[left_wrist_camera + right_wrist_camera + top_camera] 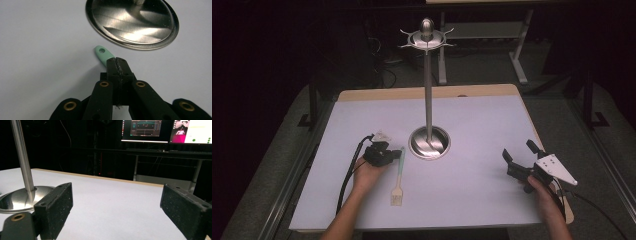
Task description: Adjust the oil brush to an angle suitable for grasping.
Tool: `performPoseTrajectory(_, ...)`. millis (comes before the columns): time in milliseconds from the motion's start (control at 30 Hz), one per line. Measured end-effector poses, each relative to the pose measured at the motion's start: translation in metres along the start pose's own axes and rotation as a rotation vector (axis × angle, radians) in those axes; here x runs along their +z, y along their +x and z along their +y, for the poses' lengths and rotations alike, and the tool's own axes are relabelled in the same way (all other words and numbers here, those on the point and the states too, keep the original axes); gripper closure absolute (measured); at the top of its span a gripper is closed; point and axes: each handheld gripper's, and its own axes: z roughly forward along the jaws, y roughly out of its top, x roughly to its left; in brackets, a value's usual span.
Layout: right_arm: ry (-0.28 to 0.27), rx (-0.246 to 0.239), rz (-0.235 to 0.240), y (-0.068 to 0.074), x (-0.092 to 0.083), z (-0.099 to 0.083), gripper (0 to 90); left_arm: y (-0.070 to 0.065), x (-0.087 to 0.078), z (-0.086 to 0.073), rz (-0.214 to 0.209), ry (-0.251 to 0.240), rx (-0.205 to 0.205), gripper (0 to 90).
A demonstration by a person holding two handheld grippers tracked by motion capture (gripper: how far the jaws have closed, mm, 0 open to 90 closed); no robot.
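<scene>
High view: left hand-held gripper [398, 152] pinches brush [398, 175] beside stand base [429, 142]; right hand-held gripper [519, 150] spread.

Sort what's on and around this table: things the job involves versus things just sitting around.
In the job:
- green brush, handle clamped in the left gripper
- steel hanging stand beside it, probably where it goes

Just around:
- right gripper, open, holding nothing
- monitors beyond the table

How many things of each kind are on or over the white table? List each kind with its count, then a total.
Brush: 1
Metal stand: 1
Grippers, left and right: 2
Total: 4
</scene>
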Motion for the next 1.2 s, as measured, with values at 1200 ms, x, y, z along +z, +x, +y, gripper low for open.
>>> performPoseTrajectory(1200, -0.004, 0.002, -0.001, 0.0, -0.001, 0.0, 10.4, -0.072, -0.043, -0.026, -0.115, 0.12, -0.02, 90.0)
